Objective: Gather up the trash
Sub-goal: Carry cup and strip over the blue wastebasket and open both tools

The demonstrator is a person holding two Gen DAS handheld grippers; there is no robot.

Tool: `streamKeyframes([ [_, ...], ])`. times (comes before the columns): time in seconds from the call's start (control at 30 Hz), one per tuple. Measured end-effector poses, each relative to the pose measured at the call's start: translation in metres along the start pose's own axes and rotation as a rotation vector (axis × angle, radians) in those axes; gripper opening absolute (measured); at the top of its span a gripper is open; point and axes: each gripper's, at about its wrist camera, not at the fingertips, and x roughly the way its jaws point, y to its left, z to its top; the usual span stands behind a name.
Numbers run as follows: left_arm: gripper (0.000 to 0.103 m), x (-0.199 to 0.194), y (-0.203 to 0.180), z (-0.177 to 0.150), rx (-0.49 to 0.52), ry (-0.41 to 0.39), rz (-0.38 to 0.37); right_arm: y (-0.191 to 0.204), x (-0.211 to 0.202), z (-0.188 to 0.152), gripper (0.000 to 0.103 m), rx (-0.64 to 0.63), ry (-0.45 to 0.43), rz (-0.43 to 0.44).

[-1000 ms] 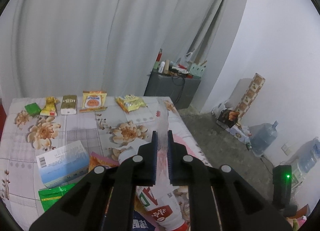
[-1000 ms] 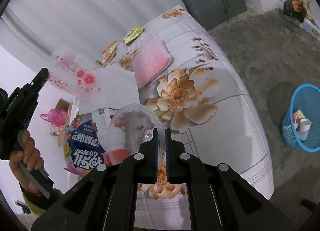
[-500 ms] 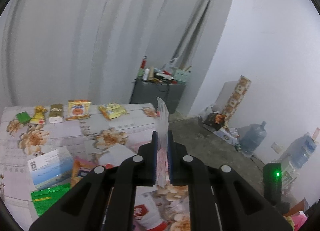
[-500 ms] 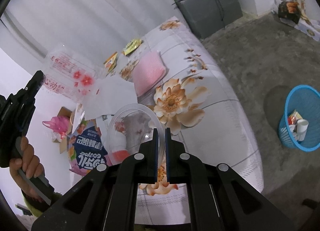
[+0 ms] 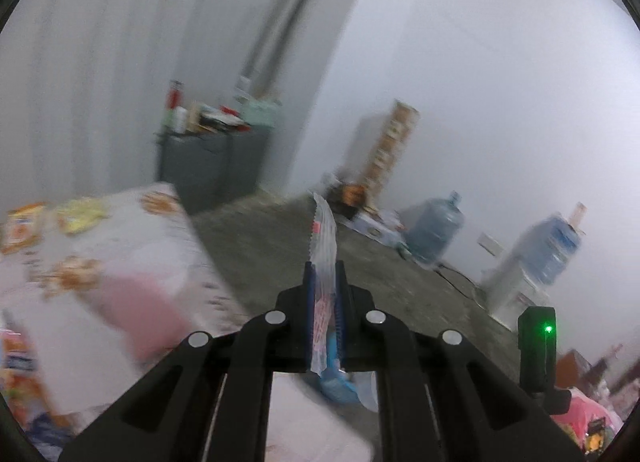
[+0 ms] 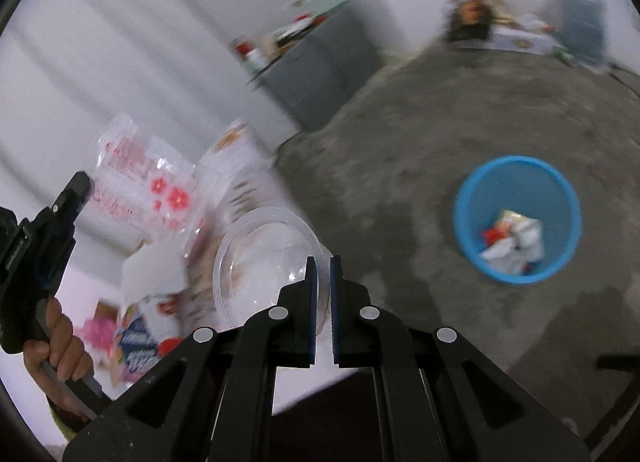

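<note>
My left gripper [image 5: 323, 268] is shut on a clear plastic bag with red flower print [image 5: 324, 246], seen edge-on, held in the air past the table edge; the bag also shows in the right wrist view [image 6: 148, 186] with the left gripper [image 6: 82, 186] at the left. My right gripper [image 6: 322, 262] is shut on the rim of a clear plastic bowl [image 6: 264, 258], also in the air. A blue trash basket [image 6: 516, 218] with several wrappers inside stands on the floor to the right of the bowl.
The flowered table [image 5: 132, 262] with snack packets [image 5: 80, 214] lies to the left. A grey cabinet [image 5: 212, 162] stands by the curtain. Water jugs [image 5: 436, 230] and boxes line the far wall. A black device with a green light [image 5: 536, 342] stands at right. The floor is bare concrete.
Both grippers have swung right, away from the table toward the floor, carrying the bag and the bowl. The blue basket now sits nearer the middle of the right view. Views are motion-blurred.
</note>
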Motion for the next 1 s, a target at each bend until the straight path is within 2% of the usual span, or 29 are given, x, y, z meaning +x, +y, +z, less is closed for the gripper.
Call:
streamKeyframes([
  [0.17,0.008,0.081,-0.049,-0.009,0.017,0.162,-0.100,-0.080,-0.011,0.003,0.004,0.149,-0.027,-0.111],
  [0.4,0.008,0.204,-0.112,-0.039,0.093,0.367,-0.099,-0.159,0.008,0.009,0.004,0.339,-0.017,-0.179],
  [0.6,0.009,0.281,-0.137,-0.060,0.114,0.477,-0.090,-0.207,0.042,0.021,0.006,0.447,0.014,-0.201],
  [0.67,0.016,0.306,-0.141,-0.067,0.127,0.518,-0.073,-0.228,0.057,0.028,0.013,0.494,0.008,-0.231],
  [0.7,0.032,0.315,-0.142,-0.071,0.129,0.532,-0.057,-0.234,0.058,0.029,0.032,0.503,0.001,-0.246],
  [0.73,0.054,0.327,-0.142,-0.074,0.122,0.538,-0.037,-0.243,0.068,0.031,0.059,0.510,-0.002,-0.269],
  [0.77,0.060,0.332,-0.140,-0.076,0.114,0.531,-0.020,-0.246,0.074,0.031,0.064,0.512,0.000,-0.289],
  [0.83,0.062,0.341,-0.133,-0.081,0.096,0.521,0.033,-0.257,0.085,0.027,0.063,0.521,0.019,-0.366],
  [0.93,0.062,0.338,-0.120,-0.082,0.040,0.520,0.046,-0.261,0.082,0.018,0.063,0.525,0.007,-0.350],
  [1.0,0.065,0.330,-0.117,-0.079,0.041,0.495,0.041,-0.258,0.073,0.012,0.063,0.518,-0.008,-0.341],
])
